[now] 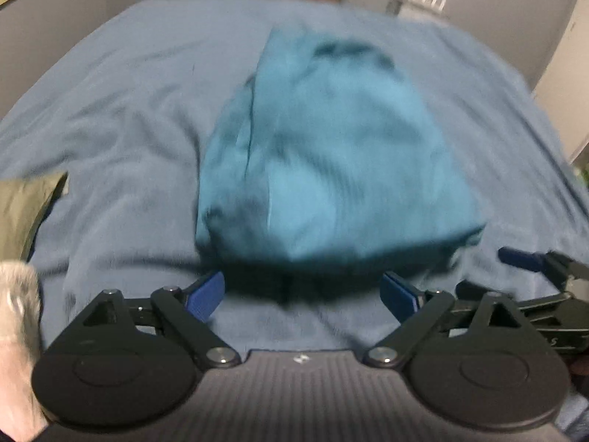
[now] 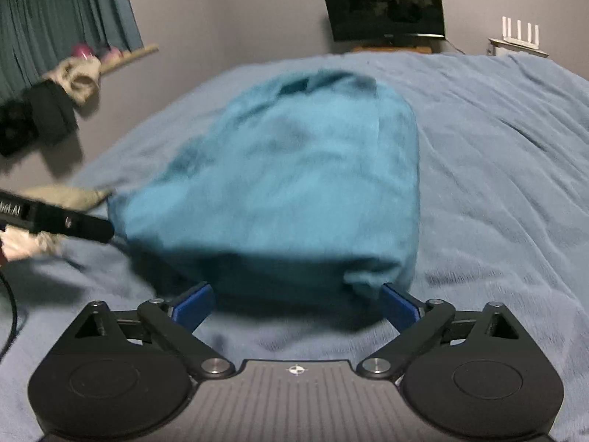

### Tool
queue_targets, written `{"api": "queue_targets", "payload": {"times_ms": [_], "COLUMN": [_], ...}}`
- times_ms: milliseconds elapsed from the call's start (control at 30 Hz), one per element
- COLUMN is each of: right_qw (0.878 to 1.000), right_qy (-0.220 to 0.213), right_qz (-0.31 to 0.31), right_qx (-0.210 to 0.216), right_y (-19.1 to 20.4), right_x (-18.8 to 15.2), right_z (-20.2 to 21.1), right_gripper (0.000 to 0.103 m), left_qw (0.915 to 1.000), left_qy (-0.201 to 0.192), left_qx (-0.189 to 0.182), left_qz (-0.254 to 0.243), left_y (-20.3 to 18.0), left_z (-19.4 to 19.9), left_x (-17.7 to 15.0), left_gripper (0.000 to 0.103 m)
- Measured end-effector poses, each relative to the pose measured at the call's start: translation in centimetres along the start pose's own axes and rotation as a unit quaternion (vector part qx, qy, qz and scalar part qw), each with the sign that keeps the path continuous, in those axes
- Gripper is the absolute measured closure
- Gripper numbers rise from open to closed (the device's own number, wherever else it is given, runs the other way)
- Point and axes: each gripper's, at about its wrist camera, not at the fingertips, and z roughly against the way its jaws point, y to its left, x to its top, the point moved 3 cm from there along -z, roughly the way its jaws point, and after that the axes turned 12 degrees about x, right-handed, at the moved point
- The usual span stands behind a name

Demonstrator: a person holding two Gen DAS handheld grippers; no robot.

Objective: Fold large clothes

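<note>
While both tools stand at the near edge of the bed, the teal garment (image 1: 331,154) lies folded into a rough, tapering packet on the blue blanket (image 1: 121,110), near its middle. Left wrist view: left gripper (image 1: 302,294) spread wide, blue pads either side of the near hem, nothing between them, not touching cloth that I can make out. Judged: the fold has been laid and let go. Soft knit, slightly fuzzy; a lengthwise seam or crease runs down its left third. Blanket fleecy, rumpled in shallow ridges. An olive cloth (image 1: 25,213) sits at the left margin, well apart. Part of the right gripper (image 1: 533,261) pokes in at right, just beside the packet's near corner. Picture smeared by motion.

Right wrist view: right gripper (image 2: 298,304) likewise wide, empty, pads flanking the garment's (image 2: 287,184) near edge. Bundle looks rounded, thick at the front, a dark opening at the far end, perhaps a neckline. The left gripper's dark body (image 2: 73,224) reaches in from the left, close to the hem's corner. Beyond: a dark monitor (image 2: 384,7), a teal curtain (image 2: 62,14), grey walls.
</note>
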Motion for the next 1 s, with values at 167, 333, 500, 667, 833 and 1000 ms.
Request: {"api": "queue_targets", "payload": {"times_ms": [167,333,500,667,833,1000], "right_qw": [0.999,0.998,0.997,0.997,0.997,0.997], "right_qy": [0.035,0.041,0.039,0.04,0.04,0.041], "right_qz": [-0.027,-0.055,-0.057,-0.058,-0.056,-0.056], "right_qx": [-0.012,-0.017,-0.023,-0.024,-0.025,-0.025], "right_y": [-0.4,-1.2,-1.2,-1.4,-1.4,-1.4], "right_x": [-2.3,-3.1,-3.3,-3.2,-3.2,-3.2], "right_z": [-0.3,-0.4,-0.3,-0.4,-0.4,-0.4], "right_gripper": [0.002,0.002,0.001,0.001,0.001,0.001], "left_qw": [0.9987,0.9956,0.9927,0.9934,0.9933,0.9934], "left_qy": [-0.007,-0.028,-0.039,-0.037,-0.037,-0.036], "left_qx": [0.026,0.051,0.059,0.053,0.055,0.054], "left_qz": [-0.044,-0.074,-0.098,-0.094,-0.095,-0.094], "left_y": [-2.1,-3.3,-4.1,-4.0,-4.0,-4.0], "left_z": [0.3,0.5,0.9,0.9,1.0,1.0], "left_x": [-1.6,-1.7,-2.0,-1.9,-1.9,-1.9], "left_gripper": [0.011,0.011,0.011,0.011,0.011,0.011]}}
